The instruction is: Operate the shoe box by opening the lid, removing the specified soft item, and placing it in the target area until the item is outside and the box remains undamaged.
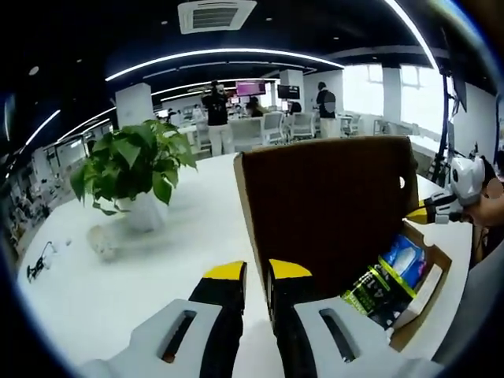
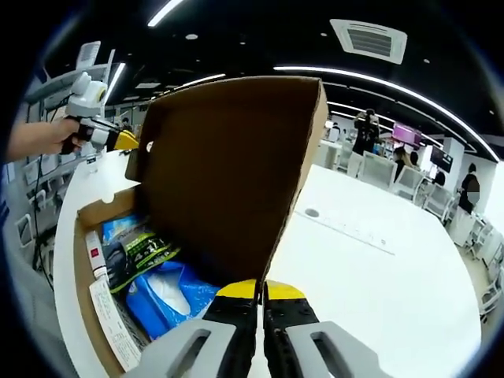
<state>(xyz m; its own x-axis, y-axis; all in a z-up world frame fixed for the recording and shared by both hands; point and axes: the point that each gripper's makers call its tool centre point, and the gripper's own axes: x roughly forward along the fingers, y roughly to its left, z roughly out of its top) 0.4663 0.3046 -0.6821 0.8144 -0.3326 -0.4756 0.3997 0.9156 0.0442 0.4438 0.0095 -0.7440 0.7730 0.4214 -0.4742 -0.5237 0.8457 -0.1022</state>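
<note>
Brown cardboard shoe-box lid – upright, pinched at both edges | left gripper and right gripper clenched on it | blue soft pouch at 7 o'clock – release one gripper, steady lid gently.

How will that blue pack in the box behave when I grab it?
The blue pack looks like a soft plastic pouch, so it will probably sag and crumple rather than stay stiff. Its glossy wrap may be slippery. It lies partly under the black-green pack, which could shift as it comes out of the box.
</note>
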